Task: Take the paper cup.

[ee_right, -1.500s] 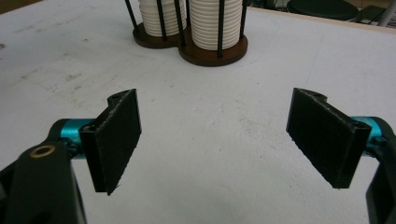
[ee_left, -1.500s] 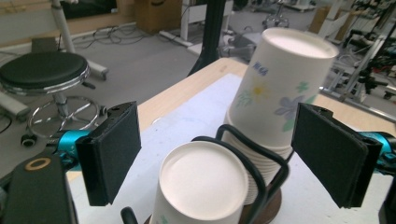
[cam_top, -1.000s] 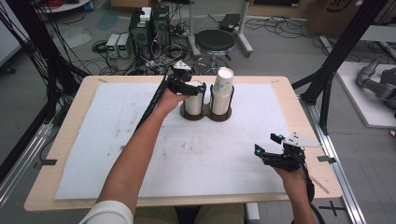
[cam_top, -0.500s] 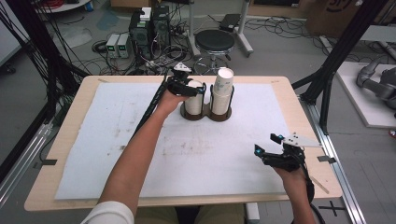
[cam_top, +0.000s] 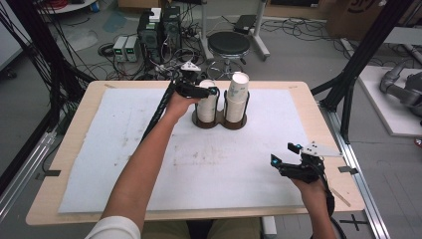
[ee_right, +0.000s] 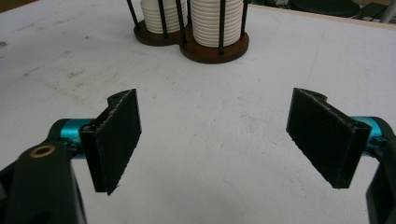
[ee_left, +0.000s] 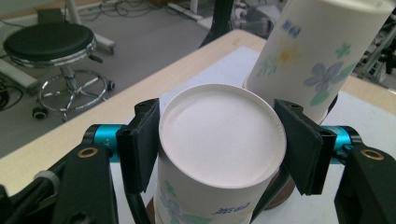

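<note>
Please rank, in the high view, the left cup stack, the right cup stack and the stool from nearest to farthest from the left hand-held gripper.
1. Left cup stack, between the left hand-held gripper jaws.
2. Right cup stack, just to its right.
3. Stool, on the floor beyond the table.

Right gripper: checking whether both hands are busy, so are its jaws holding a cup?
No. The right gripper has its jaws spread wide over the bare white mat, with nothing between them.
</note>
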